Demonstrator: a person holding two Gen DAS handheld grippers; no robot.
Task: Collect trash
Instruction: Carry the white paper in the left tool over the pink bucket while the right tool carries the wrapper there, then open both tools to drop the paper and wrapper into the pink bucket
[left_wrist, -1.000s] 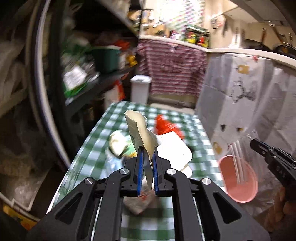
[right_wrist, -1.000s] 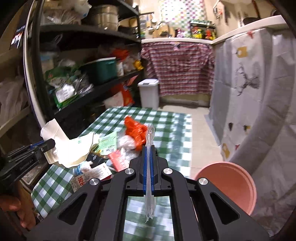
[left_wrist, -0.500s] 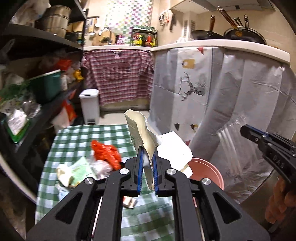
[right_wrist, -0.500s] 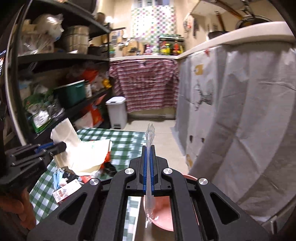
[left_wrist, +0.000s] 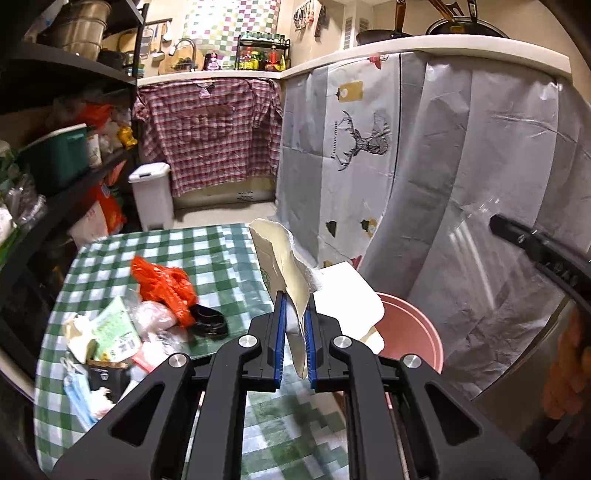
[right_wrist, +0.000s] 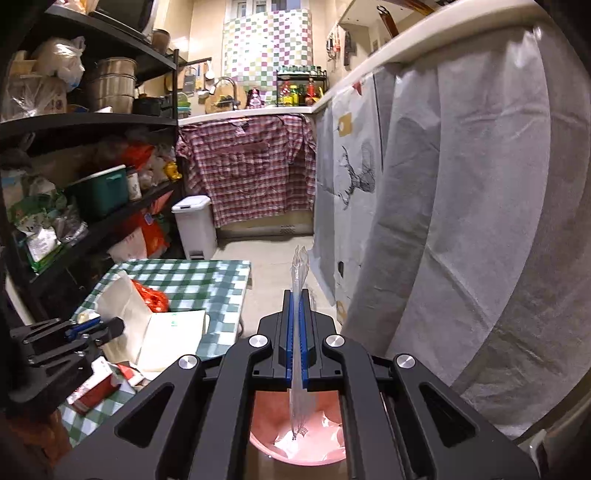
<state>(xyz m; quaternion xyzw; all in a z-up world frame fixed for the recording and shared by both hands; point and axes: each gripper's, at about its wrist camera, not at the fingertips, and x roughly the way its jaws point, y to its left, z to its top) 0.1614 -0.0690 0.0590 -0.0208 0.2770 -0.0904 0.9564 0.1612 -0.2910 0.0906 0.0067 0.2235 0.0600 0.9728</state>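
Note:
My left gripper (left_wrist: 294, 295) is shut on a torn cream paper bag (left_wrist: 284, 266), which stands up from the pads and flops right toward the pink bin (left_wrist: 413, 332). My right gripper (right_wrist: 295, 293) is shut on a thin clear plastic wrapper (right_wrist: 298, 369) that hangs down over the pink bin (right_wrist: 299, 446), directly above its opening. In the right wrist view the left gripper (right_wrist: 110, 326) shows at the left with the paper bag (right_wrist: 147, 332) over the table's edge. More trash lies on the green checked table (left_wrist: 207, 258): an orange plastic bag (left_wrist: 162, 284), wrappers (left_wrist: 114, 332), a blue mask (left_wrist: 77, 398).
Black shelves (right_wrist: 92, 122) packed with goods line the left. A white pedal bin (right_wrist: 195, 225) stands on the floor behind the table. A grey deer-print curtain (right_wrist: 461, 221) hangs under the counter on the right, close beside the pink bin. A person's hand (left_wrist: 569, 369) holds the right gripper.
Both grippers have swung right, away from the table's trash pile toward the pink bin. The wrapper now hangs over the bin's mouth; the paper bag has neared its rim. Both grips are unchanged.

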